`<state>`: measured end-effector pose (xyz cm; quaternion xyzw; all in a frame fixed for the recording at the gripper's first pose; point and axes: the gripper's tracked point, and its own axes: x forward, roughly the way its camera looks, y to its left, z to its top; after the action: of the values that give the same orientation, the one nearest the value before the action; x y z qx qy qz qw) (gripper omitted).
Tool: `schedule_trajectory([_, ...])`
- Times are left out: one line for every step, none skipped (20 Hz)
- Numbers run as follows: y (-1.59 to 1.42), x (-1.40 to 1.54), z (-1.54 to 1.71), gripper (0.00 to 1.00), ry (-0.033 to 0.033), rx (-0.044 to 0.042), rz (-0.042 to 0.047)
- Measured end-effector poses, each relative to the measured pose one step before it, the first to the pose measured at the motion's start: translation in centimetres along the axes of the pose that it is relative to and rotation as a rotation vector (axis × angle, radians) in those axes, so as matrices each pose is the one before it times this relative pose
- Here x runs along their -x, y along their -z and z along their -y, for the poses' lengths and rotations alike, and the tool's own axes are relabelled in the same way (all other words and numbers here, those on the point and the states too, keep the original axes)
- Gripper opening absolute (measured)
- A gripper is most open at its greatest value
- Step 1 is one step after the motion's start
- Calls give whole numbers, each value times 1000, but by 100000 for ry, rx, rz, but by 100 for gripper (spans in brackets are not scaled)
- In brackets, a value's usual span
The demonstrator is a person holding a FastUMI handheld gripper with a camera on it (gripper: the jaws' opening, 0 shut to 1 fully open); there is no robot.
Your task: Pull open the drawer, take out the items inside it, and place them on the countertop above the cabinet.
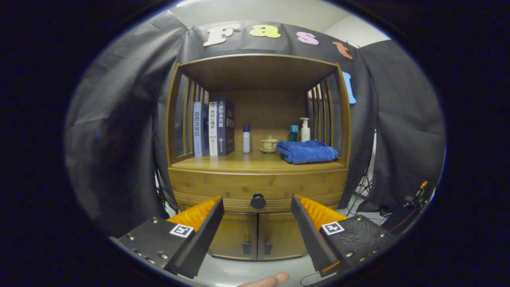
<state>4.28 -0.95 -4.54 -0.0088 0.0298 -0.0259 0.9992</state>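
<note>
The drawer (258, 190) is closed, so the opening step has not begun. The gripper (257, 207) hangs in front of the cabinet (257, 235) with its fingers (199, 223) spread wide and holding nothing; the dark knob (258, 201) sits between them, some way beyond. Next, I judge, they must advance, close on the knob and pull straight back. The counter (239, 162) above already carries a blue towel (306, 151).

Three books (213, 127) stand on the cabinet's desk (239, 163), spines reading 路西法效应, 拖延心理学 and 贪婪的多巴胺. Each finger (181, 230) of the open claw (257, 203) carries a square black-and-white marker.
</note>
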Motion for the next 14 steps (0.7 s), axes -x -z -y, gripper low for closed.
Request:
schedule_trajectory([149, -617, 36, 100, 611, -458, 188])
schedule_trajectory([70, -657, 54, 100, 153, -716, 817])
schedule_trajectory([-28, -858, -151, 100, -255, -843, 1210])
schedule_trajectory([145, -1014, -292, 100, -1262, -782, 1006])
schedule_trajectory([326, -1096, -422, 100, -2005, -399, -37])
schedule_trajectory([720, -1149, -26, 100, -584, -889, -1562])
schedule_trajectory([619, -782, 378, 100, 1566, -631, -1411])
schedule_trajectory([426, -790, 260, 100, 545, -854, -595])
schedule_trajectory([131, -866, -15, 100, 440, -797, 877])
schedule_trajectory([172, -788, 18, 100, 223, -583, 963])
schedule_trajectory([399, -803, 114, 100, 507, 29, -143])
schedule_trajectory([624, -718, 170, 100, 617, 335, -742])
schedule_trajectory([614, -776, -41, 100, -388, 350, -1344])
schedule_trajectory([495, -754, -141, 100, -332, 236, -729])
